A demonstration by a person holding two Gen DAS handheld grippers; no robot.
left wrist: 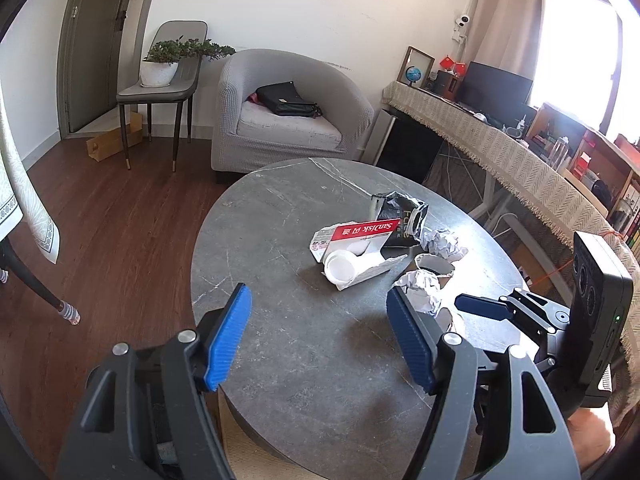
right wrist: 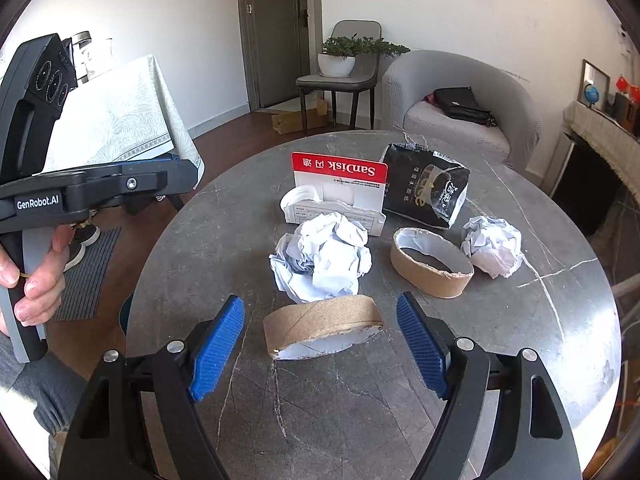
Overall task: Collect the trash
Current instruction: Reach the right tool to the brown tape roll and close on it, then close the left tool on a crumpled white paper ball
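Observation:
Trash lies on the round grey stone table (right wrist: 400, 400). In the right wrist view a cardboard tape ring (right wrist: 320, 326) lies between and just beyond my open right gripper's (right wrist: 320, 344) blue pads. Behind it are a crumpled white paper ball (right wrist: 324, 256), a second cardboard ring (right wrist: 432, 266), another paper ball (right wrist: 494, 246), a red-and-white SanDisk package (right wrist: 340, 192) and a black foil bag (right wrist: 432, 184). My left gripper (left wrist: 318, 328) is open and empty above the table (left wrist: 280, 220), short of the SanDisk package (left wrist: 360, 248) and a paper ball (left wrist: 420, 292).
A grey armchair (right wrist: 460, 112) with a black bag stands behind the table. A chair with a potted plant (right wrist: 340, 60) stands by the door. A cloth-covered table (right wrist: 120, 120) is at left. A desk with a fringed cloth (left wrist: 500, 148) runs along the right.

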